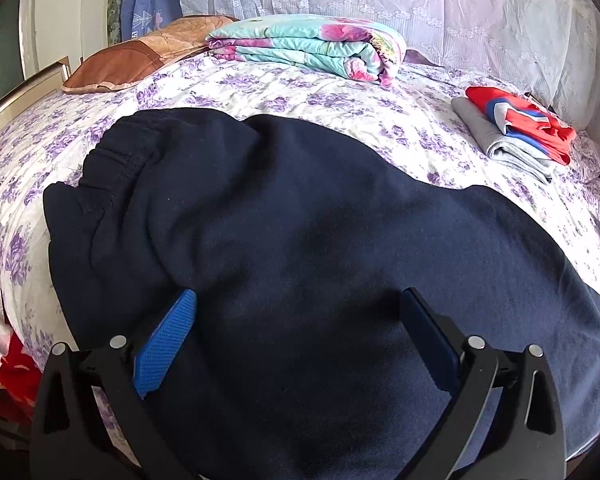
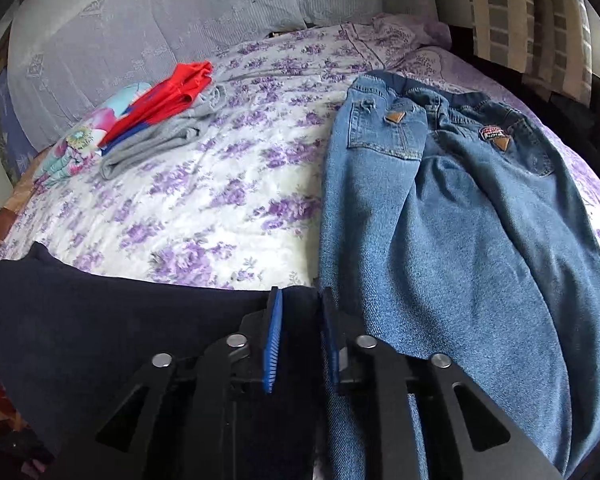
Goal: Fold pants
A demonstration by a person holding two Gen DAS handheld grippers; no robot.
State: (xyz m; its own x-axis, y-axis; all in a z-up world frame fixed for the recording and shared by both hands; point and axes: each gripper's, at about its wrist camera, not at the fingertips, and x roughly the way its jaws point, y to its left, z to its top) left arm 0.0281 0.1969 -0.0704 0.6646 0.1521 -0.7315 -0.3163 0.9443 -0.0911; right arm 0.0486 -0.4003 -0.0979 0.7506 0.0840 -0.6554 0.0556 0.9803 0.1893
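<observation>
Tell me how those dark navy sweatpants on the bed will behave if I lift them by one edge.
The navy sweatpants will probably flop and drape, since the thick fleece-like cloth already sags in soft folds over the bedspread. They look fairly heavy for cloth. The matte surface likely grips rather than slips.

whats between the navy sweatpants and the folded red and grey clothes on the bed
Nothing: only bare floral bedspread lies between the navy sweatpants and the folded red and grey clothes, clearest in the right wrist view.
</observation>
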